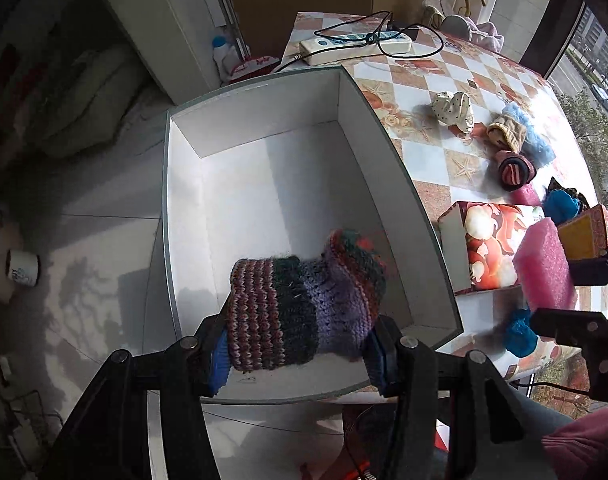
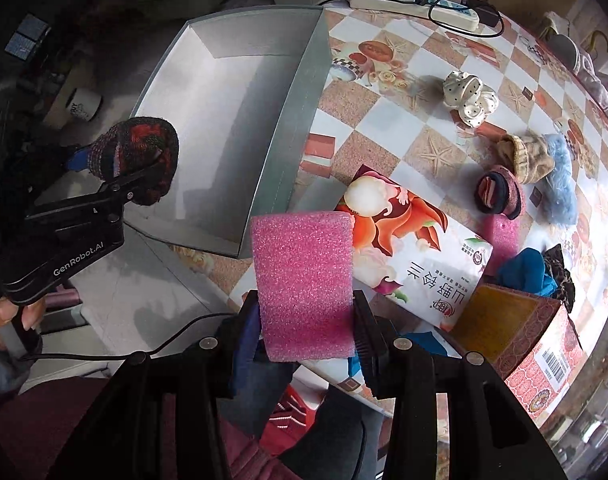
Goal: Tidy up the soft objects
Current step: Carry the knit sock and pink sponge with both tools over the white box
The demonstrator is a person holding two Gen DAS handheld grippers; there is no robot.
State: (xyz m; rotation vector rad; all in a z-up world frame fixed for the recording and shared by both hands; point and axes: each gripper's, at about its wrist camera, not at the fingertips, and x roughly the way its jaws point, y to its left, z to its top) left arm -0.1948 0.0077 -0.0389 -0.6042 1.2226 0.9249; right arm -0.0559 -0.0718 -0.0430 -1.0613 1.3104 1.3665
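My left gripper (image 1: 296, 354) is shut on a striped knitted sock (image 1: 300, 304) and holds it over the near end of the grey-white open box (image 1: 264, 184). The sock also shows in the right wrist view (image 2: 138, 158), with the left gripper (image 2: 116, 178) at the box's (image 2: 304, 92) near left corner. My right gripper (image 2: 308, 340) is shut on a pink sponge (image 2: 304, 280), held above the table edge just right of the box. The sponge shows in the left wrist view (image 1: 544, 268) too.
On the checkered table (image 2: 424, 120) lie a dotted white cloth (image 2: 470, 98), a beige sock (image 2: 528, 158), a fluffy blue piece (image 2: 560, 184), a dark-and-pink rolled sock (image 2: 498, 196), blue cloth (image 2: 524, 272), a tissue pack (image 2: 416, 256), an orange carton (image 2: 520, 332) and a power strip (image 2: 416, 0).
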